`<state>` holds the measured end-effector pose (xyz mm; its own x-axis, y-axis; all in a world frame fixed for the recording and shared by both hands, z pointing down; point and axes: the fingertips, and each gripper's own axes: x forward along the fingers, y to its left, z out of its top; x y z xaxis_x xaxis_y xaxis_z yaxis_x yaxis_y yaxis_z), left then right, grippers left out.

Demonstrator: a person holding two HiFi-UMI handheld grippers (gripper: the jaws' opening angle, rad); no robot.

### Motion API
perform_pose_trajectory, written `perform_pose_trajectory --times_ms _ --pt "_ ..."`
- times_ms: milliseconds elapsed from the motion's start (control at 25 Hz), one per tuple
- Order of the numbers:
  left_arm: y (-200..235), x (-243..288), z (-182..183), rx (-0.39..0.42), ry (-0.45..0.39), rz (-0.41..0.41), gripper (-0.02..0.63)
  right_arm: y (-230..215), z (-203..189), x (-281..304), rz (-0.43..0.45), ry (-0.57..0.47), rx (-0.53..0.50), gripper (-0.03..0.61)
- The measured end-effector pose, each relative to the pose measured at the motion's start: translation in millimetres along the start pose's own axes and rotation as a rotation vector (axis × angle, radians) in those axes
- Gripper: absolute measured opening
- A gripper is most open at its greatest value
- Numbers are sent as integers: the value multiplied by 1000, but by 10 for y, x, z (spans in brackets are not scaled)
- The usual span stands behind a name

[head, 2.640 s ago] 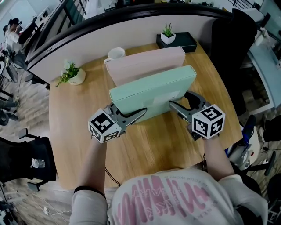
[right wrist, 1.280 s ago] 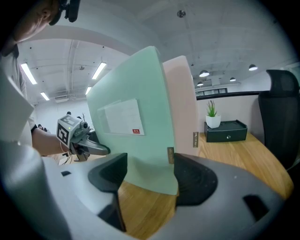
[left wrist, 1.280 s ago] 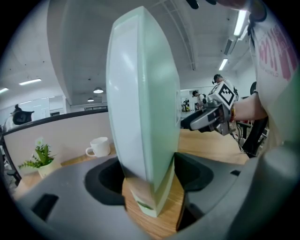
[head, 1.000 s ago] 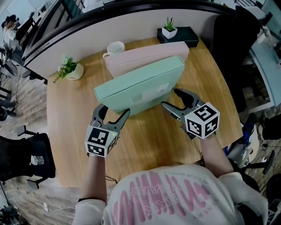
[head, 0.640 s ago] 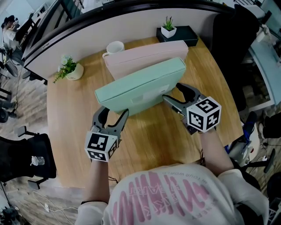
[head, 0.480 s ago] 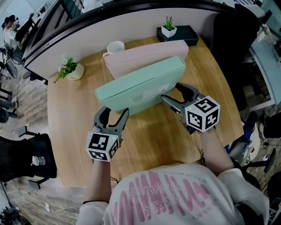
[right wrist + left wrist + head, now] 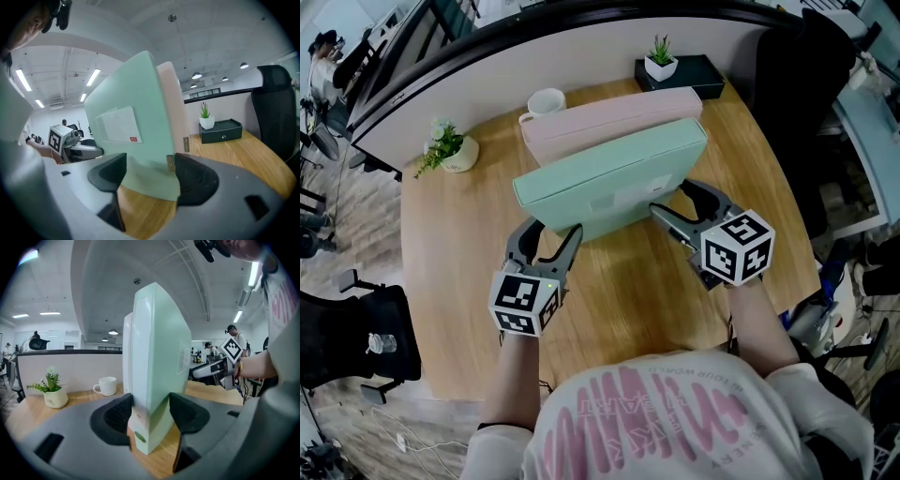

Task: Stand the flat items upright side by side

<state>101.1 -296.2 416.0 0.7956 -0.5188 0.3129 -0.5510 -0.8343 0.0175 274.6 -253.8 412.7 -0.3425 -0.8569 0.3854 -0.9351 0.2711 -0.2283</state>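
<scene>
The mint-green file box [image 7: 609,178] stands on edge at the middle of the table in front of me, its long top running from about 8 o'clock to 2 o'clock and leaning slightly. The broad face turned toward me carries a white label [image 7: 117,124] with a small red mark. The pale pink file box [image 7: 609,117] stands upright just behind it, at 12 o'clock, nearly parallel. I cannot tell whether the two touch.

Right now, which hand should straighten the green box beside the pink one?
Probably left: the left claw, jaws just closing, squarely pinches the green box; the right claw straddles it askew.
</scene>
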Motion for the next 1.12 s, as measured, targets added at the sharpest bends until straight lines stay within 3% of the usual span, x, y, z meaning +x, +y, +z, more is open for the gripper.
perform_pose_trajectory --times_ms 1120 --pt "40 291 106 -50 0 27 245 -179 23 -74 -45 -18 31 333"
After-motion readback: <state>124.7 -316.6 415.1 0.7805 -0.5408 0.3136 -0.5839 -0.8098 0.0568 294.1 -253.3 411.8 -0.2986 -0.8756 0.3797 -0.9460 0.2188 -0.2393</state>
